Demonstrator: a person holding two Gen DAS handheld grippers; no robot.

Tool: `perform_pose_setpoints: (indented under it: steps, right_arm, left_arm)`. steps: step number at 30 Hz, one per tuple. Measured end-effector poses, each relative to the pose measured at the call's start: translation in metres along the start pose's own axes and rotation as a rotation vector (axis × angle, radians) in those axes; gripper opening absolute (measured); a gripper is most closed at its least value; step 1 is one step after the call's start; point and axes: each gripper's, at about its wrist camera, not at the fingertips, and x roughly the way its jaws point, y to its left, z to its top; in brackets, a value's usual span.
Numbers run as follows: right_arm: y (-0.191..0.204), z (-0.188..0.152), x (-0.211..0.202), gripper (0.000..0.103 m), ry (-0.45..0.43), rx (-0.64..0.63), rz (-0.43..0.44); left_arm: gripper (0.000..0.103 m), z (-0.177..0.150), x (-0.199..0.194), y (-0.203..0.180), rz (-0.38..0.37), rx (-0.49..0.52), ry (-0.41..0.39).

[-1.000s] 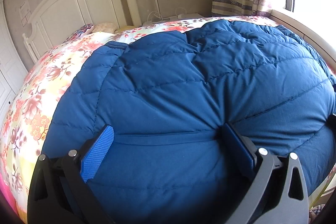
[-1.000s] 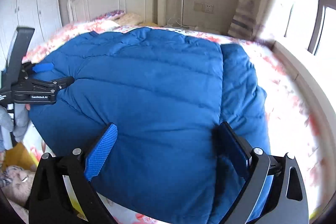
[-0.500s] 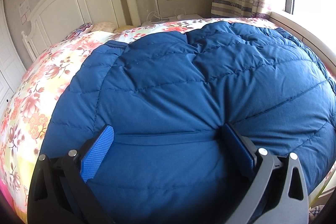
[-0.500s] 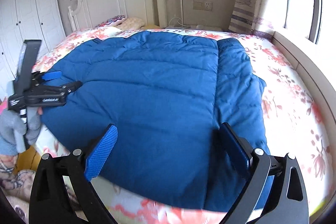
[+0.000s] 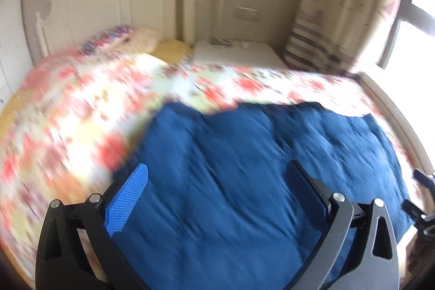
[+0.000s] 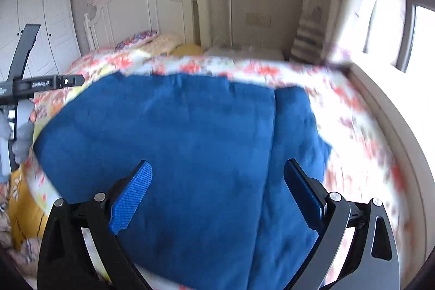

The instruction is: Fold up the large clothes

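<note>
While both views are smeared by motion blur, the main layout reads clearly: a large dark-blue quilted down coat [image 5: 244, 181] lies spread on a bed covered with a floral red-and-cream bedspread [image 5: 68, 113], at the end nearest the cameras. In the right wrist view its right-hand strip [image 6: 293, 154] is folded over along a straight lengthwise edge.

The left gripper [image 5: 217, 192] has its two blue-padded fingers [image 5: 127, 197] standing wide apart with nothing between them; the coat shows past them, and whether they touch it cannot be told. The right gripper [image 6: 217, 189] likewise stands spread and holds nothing, pointed at the coat's near half.

In the right wrist view the left gripper appears at the far left edge, beside the coat's left border, held by a hand in a grey glove [image 6: 23, 135]. A white panelled wooden headboard [image 5: 114, 4] stands at the far end of the bed, with patterned pillows [image 5: 122, 37] before it, a white bedside cabinet [image 5: 236, 50] beside it, and a striped curtain [image 5: 326, 18] by the bright window.
</note>
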Motion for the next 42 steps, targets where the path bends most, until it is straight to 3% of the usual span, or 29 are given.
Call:
perform_pose_setpoints:
  steps: [3, 7, 8, 10, 14, 18, 21, 25, 27, 30, 32, 34, 42]
  right_arm:
    - [-0.013, 0.029, 0.038, 0.094, 0.055, 0.056, -0.009]
    - [-0.031, 0.044, 0.096, 0.094, 0.193, 0.047, -0.096]
    - [-0.045, 0.038, 0.114, 0.095, 0.248, 0.111, -0.049]
    - [-0.059, 0.033, 0.118, 0.096, 0.234, 0.185, 0.020]
    - [-0.059, 0.028, 0.108, 0.096, 0.198, 0.193, 0.037]
    - [-0.062, 0.012, 0.042, 0.095, 0.051, 0.268, 0.087]
    - [-0.065, -0.026, -0.031, 0.095, -0.090, 0.314, 0.170]
    - [-0.058, -0.092, -0.086, 0.095, -0.086, 0.355, 0.225]
    - [-0.057, -0.124, -0.096, 0.089, -0.040, 0.426, 0.251]
    - [-0.053, -0.142, -0.087, 0.085, 0.033, 0.471, 0.284]
    - [-0.057, -0.143, -0.069, 0.084, 0.065, 0.512, 0.261]
    - [-0.061, -0.139, -0.054, 0.084, 0.056, 0.579, 0.275]
    - [-0.067, -0.084, 0.009, 0.085, -0.015, 0.778, 0.192]
  left_arm:
    - [0.101, 0.020, 0.044, 0.012, 0.124, 0.013, 0.063]
    - [0.101, 0.016, 0.104, 0.019, 0.187, 0.053, 0.166]
    - [0.101, 0.010, 0.121, 0.022, 0.168, 0.042, 0.207]
    - [0.101, 0.006, 0.126, 0.042, 0.095, -0.059, 0.234]
    - [0.101, 0.002, 0.129, 0.060, 0.025, -0.147, 0.255]
    - [0.101, -0.002, 0.128, 0.061, 0.055, -0.140, 0.235]
    - [0.101, -0.001, 0.128, 0.056, 0.088, -0.113, 0.226]
    - [0.101, 0.000, 0.127, 0.052, 0.120, -0.091, 0.214]
    - [0.101, 0.000, 0.124, 0.052, 0.131, -0.092, 0.205]
    - [0.101, 0.000, 0.123, 0.052, 0.142, -0.089, 0.201]
    - [0.101, 0.000, 0.123, 0.052, 0.146, -0.086, 0.200]
    - [0.101, -0.001, 0.122, 0.052, 0.151, -0.087, 0.195]
    - [0.101, -0.001, 0.122, 0.050, 0.165, -0.075, 0.190]
